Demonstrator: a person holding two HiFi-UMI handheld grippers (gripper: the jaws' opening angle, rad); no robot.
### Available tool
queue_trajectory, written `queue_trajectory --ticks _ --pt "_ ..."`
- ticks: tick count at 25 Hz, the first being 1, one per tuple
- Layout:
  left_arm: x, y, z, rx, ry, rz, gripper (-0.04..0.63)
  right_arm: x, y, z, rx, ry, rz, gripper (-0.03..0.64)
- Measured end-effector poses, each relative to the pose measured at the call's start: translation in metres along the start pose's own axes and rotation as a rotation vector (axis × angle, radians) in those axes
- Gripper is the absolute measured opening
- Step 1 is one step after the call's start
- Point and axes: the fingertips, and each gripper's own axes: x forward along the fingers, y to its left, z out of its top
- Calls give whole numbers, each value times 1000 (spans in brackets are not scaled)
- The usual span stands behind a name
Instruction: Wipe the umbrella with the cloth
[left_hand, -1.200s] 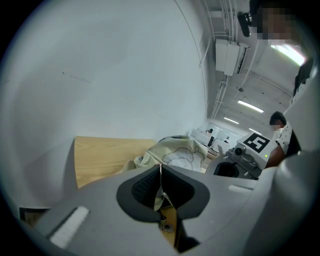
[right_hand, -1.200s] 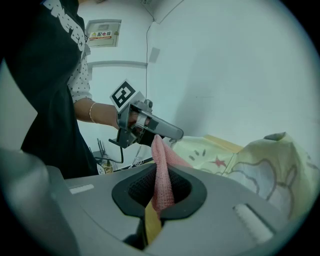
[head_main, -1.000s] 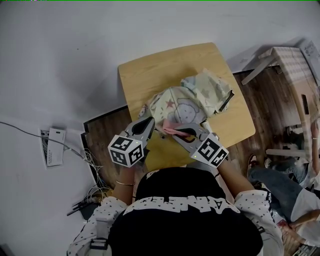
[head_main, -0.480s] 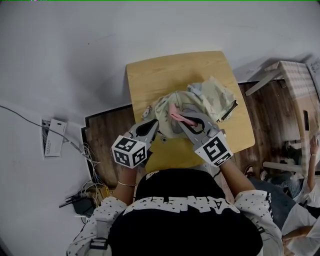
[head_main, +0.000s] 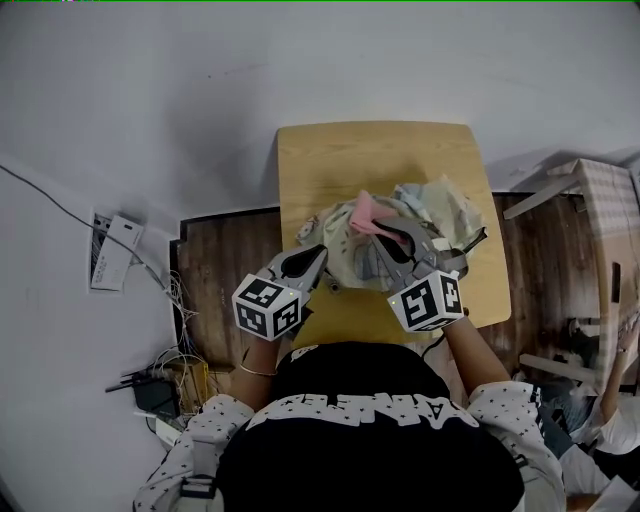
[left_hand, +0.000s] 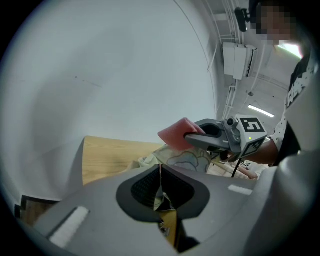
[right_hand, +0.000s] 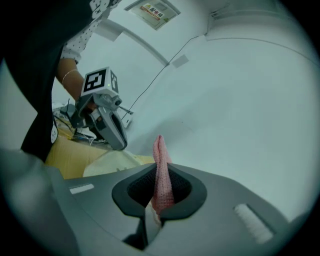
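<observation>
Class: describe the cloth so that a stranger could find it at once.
Find the wooden table. On it lies a pale patterned umbrella; over it the right gripper pinches the cloth, the only plain pink thing there.

umbrella (head_main: 445, 205): near side hidden under left gripper (head_main: 316, 258) and right gripper (head_main: 388, 225), frame centre | table (head_main: 340, 160): lower edge hidden by wearer's body (head_main: 370, 420) | cloth (right_hand: 161, 170): lower end buried between jaws | bystander (head_main: 610, 430): cut off, right edge | floor cables (head_main: 170, 380), lower left: tangle too small to sort
</observation>
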Motion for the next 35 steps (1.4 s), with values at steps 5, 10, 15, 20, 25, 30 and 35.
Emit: queue_trajectory --ticks 5,10,15,20,25,30,35 --pt "0 2 1 -5 2 10 9 14 8 -21 -93 91 55 35" --pt "1 5 0 1 16 13 9 17 14 -36 -49 130 85 35" --pt "3 9 1 -2 17 12 9 14 20 -45 -23 149 98 35" --pt "4 9 0 0 24 2 9 8 26 -51 13 168 99 35" --pt "5 6 0 10 31 -12 9 -2 32 -57 41 188 91 35" --pt "6 3 -2 11 32 -22 9 -10 38 -63 58 206 84 35" --pt "6 2 -6 17 42 -37 9 -15 46 -68 79 227 82 35"
